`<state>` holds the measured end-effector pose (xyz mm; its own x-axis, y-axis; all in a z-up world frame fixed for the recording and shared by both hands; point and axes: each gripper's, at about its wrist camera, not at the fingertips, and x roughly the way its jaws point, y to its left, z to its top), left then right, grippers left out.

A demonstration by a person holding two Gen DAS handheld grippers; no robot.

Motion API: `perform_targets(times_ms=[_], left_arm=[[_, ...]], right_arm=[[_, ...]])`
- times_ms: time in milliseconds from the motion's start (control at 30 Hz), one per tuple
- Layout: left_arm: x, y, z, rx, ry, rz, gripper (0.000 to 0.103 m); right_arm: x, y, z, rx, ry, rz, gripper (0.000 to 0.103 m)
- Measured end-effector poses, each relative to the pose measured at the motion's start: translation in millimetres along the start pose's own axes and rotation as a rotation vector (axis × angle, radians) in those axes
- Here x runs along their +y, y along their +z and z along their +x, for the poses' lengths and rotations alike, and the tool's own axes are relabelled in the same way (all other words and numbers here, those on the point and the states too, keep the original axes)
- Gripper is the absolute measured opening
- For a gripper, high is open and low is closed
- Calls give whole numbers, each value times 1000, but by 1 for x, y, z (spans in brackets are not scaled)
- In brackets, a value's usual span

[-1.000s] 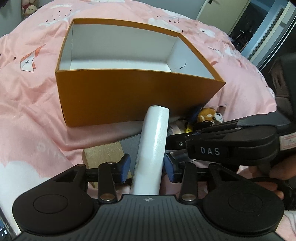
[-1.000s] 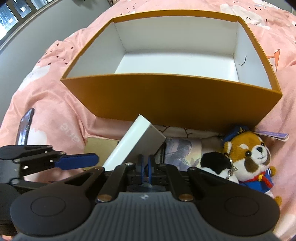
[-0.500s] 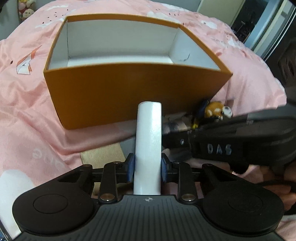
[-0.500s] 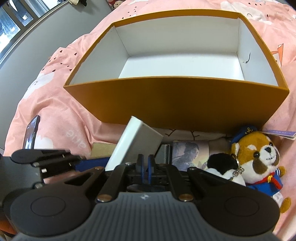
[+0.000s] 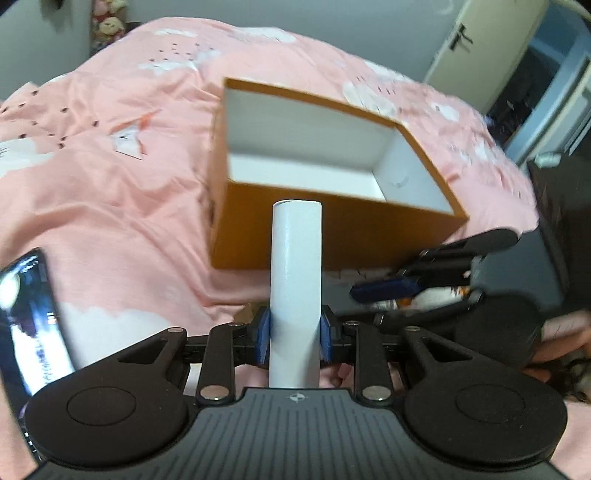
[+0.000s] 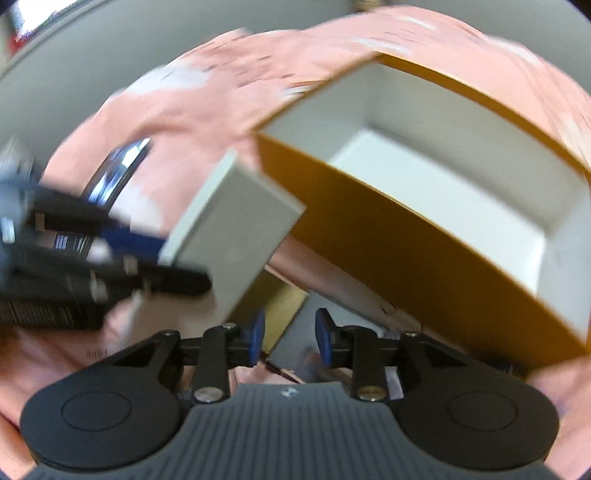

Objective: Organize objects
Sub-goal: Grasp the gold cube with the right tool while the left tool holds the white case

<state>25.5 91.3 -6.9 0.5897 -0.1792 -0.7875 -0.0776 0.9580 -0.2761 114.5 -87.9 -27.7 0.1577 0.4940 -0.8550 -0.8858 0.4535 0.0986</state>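
This is a bedroom in a home. A bed (image 5: 110, 177) spread with a pink duvet cover printed with white clouds fills the space ahead of the jaws. Plush toys (image 5: 107, 26) sit far ahead and to the left against a grey wall, and a cream door (image 5: 461, 44) with a dark handle stands far ahead to the right. A lit smartphone (image 5: 26, 317) lies on the bedding left of the jaws.

A phone (image 5: 26, 317) lies on the bedspread (image 5: 110, 184) — left of the box (image 5: 332, 236).
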Motion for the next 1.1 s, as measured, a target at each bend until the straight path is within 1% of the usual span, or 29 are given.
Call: perform_targets(times_ms=[33,100,167,200,333,433,533,567,600,633,733,833,967,1033,1100], left_arm=[[4,2,-3,-8,4,-14,31],[11,5,-6,-14,29,-30,31],[16,6,-4,-10,37,-44,31],[17,7,-2,-4,40,-47,31],[15,7,10,2,64,-31,31],[21,6,10,7,49,-36,31],[26,5,11,14,42,-56,31],[27,5,12,17,42,-63,31],[27,5,13,18,45,-67,31],[27,5,14,18,45,-70,31],[24,6,14,15,50,-77,31],[17,5,10,-3,56,-58,31],[5,3,-3,-40,59,-29,31],[-1,2,-14,-73,52,-17,31],[-7,3,-25,-110,39,-8,31]], right_arm=[[6,3,3,15,9,-54,32],[16,9,10,49,29,-161,39],[25,13,17,70,35,-247,57],[29,15,21,77,39,-293,60],[37,18,44,142,49,-454,62],[39,23,63,190,47,-556,80],[33,29,80,219,70,-595,80],[30,30,85,234,79,-589,76],[28,31,91,247,90,-584,76],[26,32,94,245,97,-585,75],[23,33,94,215,112,-579,68],[19,37,85,192,99,-538,67],[23,41,60,154,64,-529,67],[27,42,44,141,30,-539,67],[29,41,28,124,-24,-558,66]])
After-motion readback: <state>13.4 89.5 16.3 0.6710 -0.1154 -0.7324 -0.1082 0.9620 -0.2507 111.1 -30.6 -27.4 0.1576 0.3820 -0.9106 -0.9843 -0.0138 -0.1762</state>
